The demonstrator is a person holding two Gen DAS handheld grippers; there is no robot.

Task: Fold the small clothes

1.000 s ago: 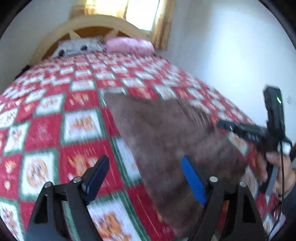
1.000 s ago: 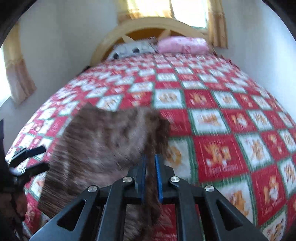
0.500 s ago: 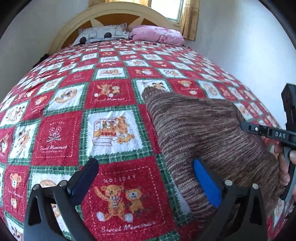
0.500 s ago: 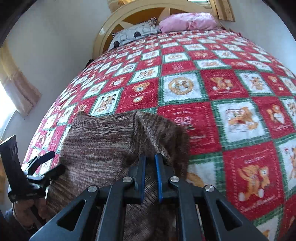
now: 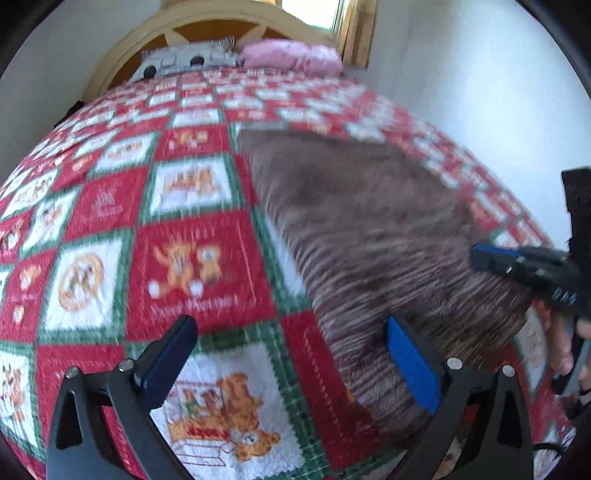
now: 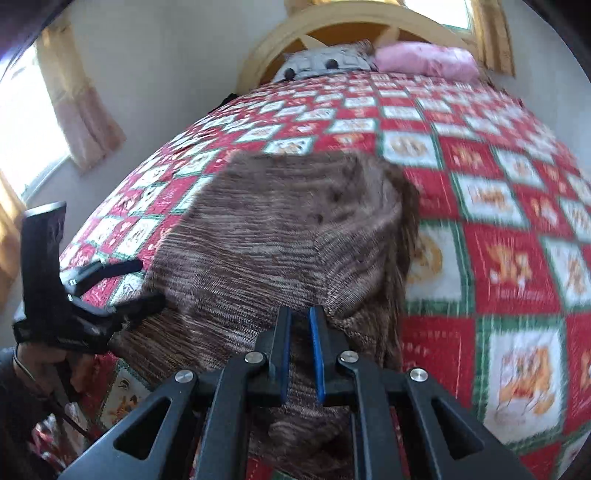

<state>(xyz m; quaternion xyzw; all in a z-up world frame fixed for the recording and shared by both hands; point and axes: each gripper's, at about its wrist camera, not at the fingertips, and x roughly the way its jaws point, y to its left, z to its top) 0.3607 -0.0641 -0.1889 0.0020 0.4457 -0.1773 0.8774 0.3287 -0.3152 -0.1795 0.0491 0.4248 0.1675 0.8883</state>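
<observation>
Right wrist view: my right gripper point(image 6: 298, 328) pinches the brown knit garment point(image 6: 280, 236), lying lengthwise toward the headboard point(image 6: 354, 22); left gripper point(image 5: 291, 354) jaws gape.

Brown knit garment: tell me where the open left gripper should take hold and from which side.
Probably the near-left hem of the brown knit garment, approached low from the left over the quilt. That edge lies flat and free just beside the open left gripper, while the right gripper appears to pinch the opposite side.
</observation>
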